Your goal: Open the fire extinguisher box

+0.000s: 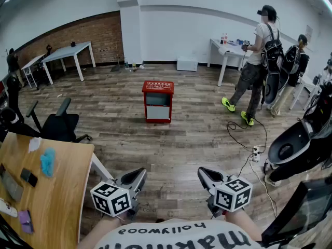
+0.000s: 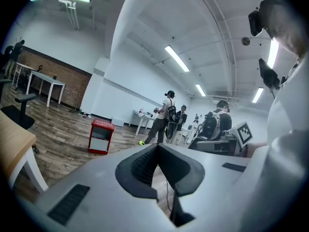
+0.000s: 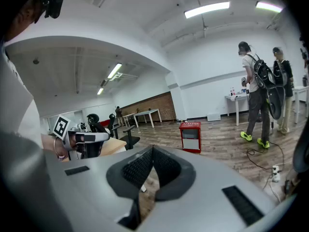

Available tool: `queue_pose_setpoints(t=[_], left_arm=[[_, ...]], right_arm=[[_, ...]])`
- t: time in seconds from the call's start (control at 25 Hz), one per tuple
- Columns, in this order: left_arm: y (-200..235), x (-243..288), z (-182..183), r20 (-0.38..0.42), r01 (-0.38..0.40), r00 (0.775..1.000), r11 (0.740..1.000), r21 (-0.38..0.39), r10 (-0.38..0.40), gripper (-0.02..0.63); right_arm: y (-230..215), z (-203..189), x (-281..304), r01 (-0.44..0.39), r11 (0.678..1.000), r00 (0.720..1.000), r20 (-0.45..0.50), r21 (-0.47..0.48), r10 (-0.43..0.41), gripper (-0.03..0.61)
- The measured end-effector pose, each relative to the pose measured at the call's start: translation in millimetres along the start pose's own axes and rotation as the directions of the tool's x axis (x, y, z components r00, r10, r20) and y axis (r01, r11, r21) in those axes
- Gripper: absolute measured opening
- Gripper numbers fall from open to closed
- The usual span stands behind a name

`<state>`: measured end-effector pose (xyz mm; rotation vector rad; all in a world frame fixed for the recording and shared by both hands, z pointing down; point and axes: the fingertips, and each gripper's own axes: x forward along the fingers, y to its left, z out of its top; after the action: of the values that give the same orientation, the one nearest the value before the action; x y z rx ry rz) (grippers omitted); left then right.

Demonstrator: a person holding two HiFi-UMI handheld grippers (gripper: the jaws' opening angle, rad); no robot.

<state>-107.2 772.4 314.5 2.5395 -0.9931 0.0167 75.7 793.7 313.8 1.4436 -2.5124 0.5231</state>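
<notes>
The red fire extinguisher box (image 1: 158, 101) stands on the wood floor in the middle of the room, its lid down and its pale front panel facing me. It also shows small and far off as the box (image 2: 101, 137) in the left gripper view and the box (image 3: 190, 136) in the right gripper view. My left gripper (image 1: 137, 177) and right gripper (image 1: 206, 175) hang low near my body, well short of the box. In the gripper views the left gripper (image 2: 157, 147) and the right gripper (image 3: 152, 149) have their pads meeting at the tips, with nothing between them.
A wooden table (image 1: 62, 191) with small items is at my left, with a black office chair (image 1: 59, 124) behind it. A person with a backpack (image 1: 258, 66) stands at the back right near a white desk (image 1: 228, 51). Cables and a power strip (image 1: 254, 150) lie on the floor at right.
</notes>
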Motion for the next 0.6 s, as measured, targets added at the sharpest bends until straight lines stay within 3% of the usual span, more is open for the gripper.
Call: queue_pose_setpoints(t=[0.6], left_arm=[[-4.0, -4.5, -7.1, -0.005, -0.007, 1.0, 1.0, -0.007, 0.007, 0.006]], right_arm=[[-4.9, -6.2, -6.1, 0.011, 1.0, 1.0, -0.014, 0.004, -0.011, 0.009]])
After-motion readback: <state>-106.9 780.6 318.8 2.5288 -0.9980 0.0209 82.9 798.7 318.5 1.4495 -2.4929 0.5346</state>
